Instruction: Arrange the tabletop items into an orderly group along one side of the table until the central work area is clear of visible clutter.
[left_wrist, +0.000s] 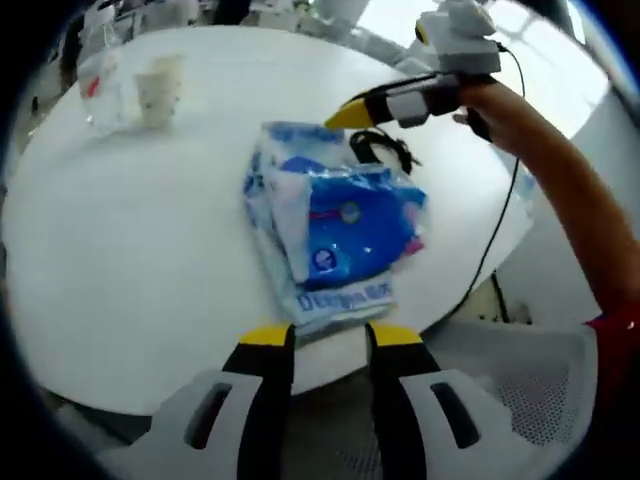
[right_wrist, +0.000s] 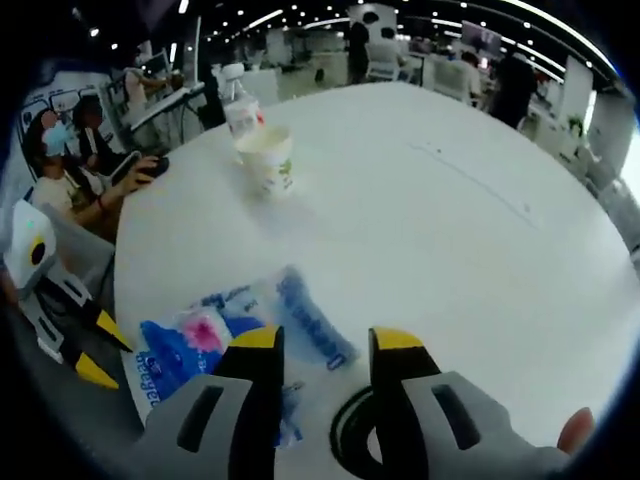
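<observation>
White round table (left_wrist: 120, 260) carries the clutter. Left gripper view: two blue-and-white plastic packs (left_wrist: 335, 235) lie overlapped near the table's near edge, just ahead of the left gripper (left_wrist: 330, 335) — its yellow-tipped jaws stand apart with nothing between them, hovering at the table rim. A black coiled cable (left_wrist: 380, 148) rests on the table touching the far side of the packs. The right gripper (left_wrist: 352, 113) comes in from the upper right, held by a hand (left_wrist: 478, 105); its yellow tip points at the cable, whether its jaws are parted cannot be told from here.

Right gripper view: right gripper (right_wrist: 322, 340) jaws are spread, empty, poised over the packs (right_wrist: 240, 335) and the cable (right_wrist: 355, 430), which sits between the jaw bases. Left gripper (right_wrist: 85, 345) shows at the left edge beside the packs.

Paper cup (right_wrist: 267, 160) and a clear plastic bottle (right_wrist: 240, 110) stand upright — just beside each other, well apart from the packs, near the far table edge. Seated person (right_wrist: 70, 170) beyond the table.
</observation>
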